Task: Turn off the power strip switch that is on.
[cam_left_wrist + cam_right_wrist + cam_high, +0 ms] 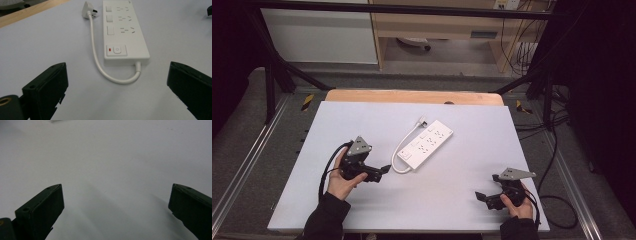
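Black jaws, L: left gripper (117, 85) had jaws wide apart, nothing between them, hovering just over the table (362, 210).
Black jaws, R: right gripper (116, 207) also spread wide, empty, over bare table surface.
Ahead of L fingers: white power strip (125, 32) lay flat, straight in front, near but not touching; switch end w/ red light closest to jaws.
Long axis: strip ran away from L jaws, roughly in line w/ their pointing direction; in high view it sat diagonal, near end toward L gripper (384, 170).
Cable: white cord (96, 57) left the near end, looped toward L jaws, then ran along strip's side to plug (88, 8) at far end.
Nearer hand: L by far; R gripper (482, 196) well apart, at table's near right corner.
Judgement: L prob. takes strip's near end; cord loop is first thing in the path.
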`<action>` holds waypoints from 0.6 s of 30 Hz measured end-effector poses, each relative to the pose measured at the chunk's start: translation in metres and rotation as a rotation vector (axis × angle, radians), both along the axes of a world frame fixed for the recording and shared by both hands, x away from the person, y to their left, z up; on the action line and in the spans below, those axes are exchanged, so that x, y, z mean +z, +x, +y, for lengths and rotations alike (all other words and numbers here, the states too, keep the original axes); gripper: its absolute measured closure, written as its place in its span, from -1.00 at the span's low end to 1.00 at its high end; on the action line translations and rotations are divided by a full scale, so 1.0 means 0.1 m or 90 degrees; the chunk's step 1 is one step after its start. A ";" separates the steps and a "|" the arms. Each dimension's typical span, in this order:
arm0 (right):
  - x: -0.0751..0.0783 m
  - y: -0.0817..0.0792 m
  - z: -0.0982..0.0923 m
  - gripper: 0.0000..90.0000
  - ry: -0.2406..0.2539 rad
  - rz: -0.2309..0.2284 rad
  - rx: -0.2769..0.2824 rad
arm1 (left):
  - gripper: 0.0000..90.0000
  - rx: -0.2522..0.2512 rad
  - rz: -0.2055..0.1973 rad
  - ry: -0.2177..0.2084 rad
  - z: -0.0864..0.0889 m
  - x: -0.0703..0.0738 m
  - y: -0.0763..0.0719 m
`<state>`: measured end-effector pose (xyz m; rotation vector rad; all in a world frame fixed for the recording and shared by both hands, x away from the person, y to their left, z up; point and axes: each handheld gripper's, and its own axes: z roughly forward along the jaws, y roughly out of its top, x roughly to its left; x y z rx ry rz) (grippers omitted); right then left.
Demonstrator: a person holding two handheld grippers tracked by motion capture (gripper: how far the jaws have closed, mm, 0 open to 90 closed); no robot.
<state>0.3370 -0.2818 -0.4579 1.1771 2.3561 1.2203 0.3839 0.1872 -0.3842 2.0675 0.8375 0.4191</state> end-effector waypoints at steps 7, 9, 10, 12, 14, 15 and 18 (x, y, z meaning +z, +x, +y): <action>0.00 0.00 0.00 -0.98 0.000 0.001 -0.001 | -0.93 -0.003 0.000 -0.001 -0.07 0.02 0.04; 0.00 0.00 0.00 -0.98 0.000 -0.001 0.000 | -0.93 -0.002 0.000 0.000 -0.08 0.03 0.05; 0.00 0.00 0.00 -0.98 0.000 0.000 0.000 | -0.93 -0.002 0.000 0.001 -0.09 0.03 0.05; 0.00 0.00 0.00 -0.98 0.000 0.001 -0.001 | -0.92 -0.002 -0.001 0.001 -0.10 0.04 0.07; 0.00 0.00 0.00 -0.98 0.000 0.000 0.000 | -0.92 -0.002 -0.002 0.002 -0.12 0.05 0.08; 0.00 0.00 0.00 -0.98 0.000 0.000 0.000 | -0.92 -0.002 -0.002 0.002 -0.13 0.05 0.08; 0.00 0.00 0.00 -0.98 -0.001 0.000 0.000 | -0.92 -0.002 -0.002 0.003 -0.15 0.06 0.10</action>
